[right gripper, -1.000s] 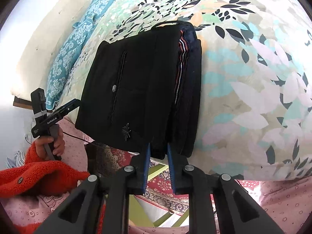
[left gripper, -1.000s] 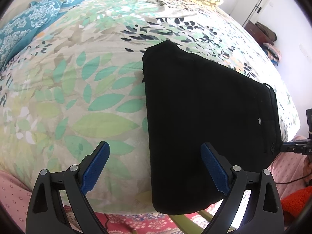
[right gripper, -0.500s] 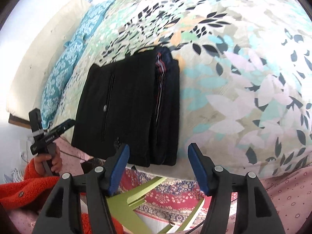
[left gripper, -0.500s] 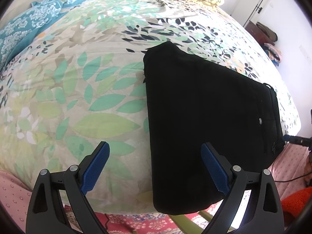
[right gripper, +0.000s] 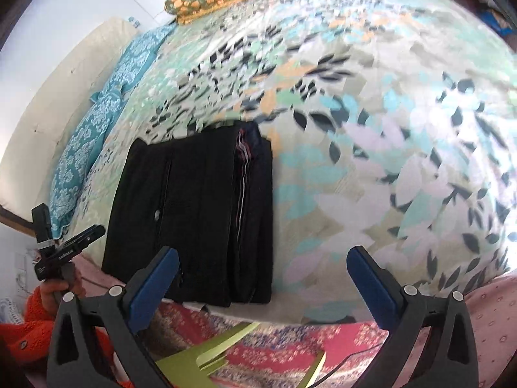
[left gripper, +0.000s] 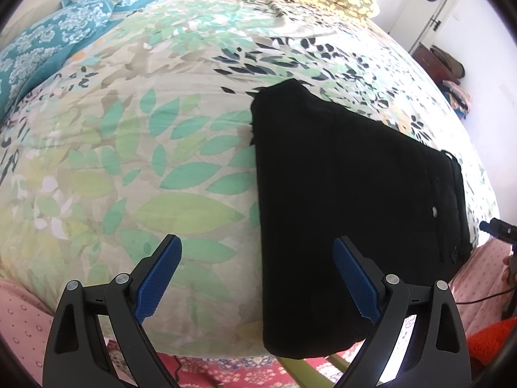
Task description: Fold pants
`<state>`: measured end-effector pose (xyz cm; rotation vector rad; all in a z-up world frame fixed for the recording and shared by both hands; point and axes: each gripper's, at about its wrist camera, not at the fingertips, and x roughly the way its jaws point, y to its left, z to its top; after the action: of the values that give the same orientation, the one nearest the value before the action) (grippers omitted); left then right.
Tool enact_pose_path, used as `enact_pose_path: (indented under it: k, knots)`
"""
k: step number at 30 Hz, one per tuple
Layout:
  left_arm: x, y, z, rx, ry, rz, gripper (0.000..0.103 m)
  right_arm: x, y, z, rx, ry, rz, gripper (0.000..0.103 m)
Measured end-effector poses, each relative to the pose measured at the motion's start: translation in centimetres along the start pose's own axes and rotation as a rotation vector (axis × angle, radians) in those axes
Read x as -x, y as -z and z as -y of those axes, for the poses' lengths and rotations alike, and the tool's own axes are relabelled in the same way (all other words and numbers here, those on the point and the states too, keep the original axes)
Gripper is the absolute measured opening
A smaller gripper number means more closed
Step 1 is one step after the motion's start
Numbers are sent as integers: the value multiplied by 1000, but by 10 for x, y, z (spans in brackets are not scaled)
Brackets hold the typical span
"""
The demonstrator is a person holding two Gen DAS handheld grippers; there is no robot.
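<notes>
Pants [right gripper: 194, 220] folded, ahead-left of right tool [right gripper: 261, 286] | jaws just opened, empty

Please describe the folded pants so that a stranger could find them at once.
Look at the bed with the leaf-print cover. Near its front edge lie the pants, folded into a flat rectangle. They are the only plain black thing there; the pillows behind are patterned.

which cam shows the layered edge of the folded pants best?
Right wrist: the folded pants show their stacked layers and a striped inner band along the right side. Left wrist shows only a flat black top face, layers hidden.
</notes>
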<state>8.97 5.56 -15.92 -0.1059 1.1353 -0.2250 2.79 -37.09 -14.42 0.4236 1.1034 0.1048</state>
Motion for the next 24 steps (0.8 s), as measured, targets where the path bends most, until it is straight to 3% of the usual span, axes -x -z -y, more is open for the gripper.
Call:
enact_pose_path:
  k: [8, 14, 24]
  knots:
    - [2, -2, -16, 67, -2, 6, 95, 22, 3, -20, 110, 41, 212, 103]
    - [1, -2, -14, 59, -6, 6, 95, 19, 4, -35, 175, 61, 221, 103]
    - [-1, -2, -18, 81, -5, -5, 95, 13, 7, -28, 126, 48, 208, 103]
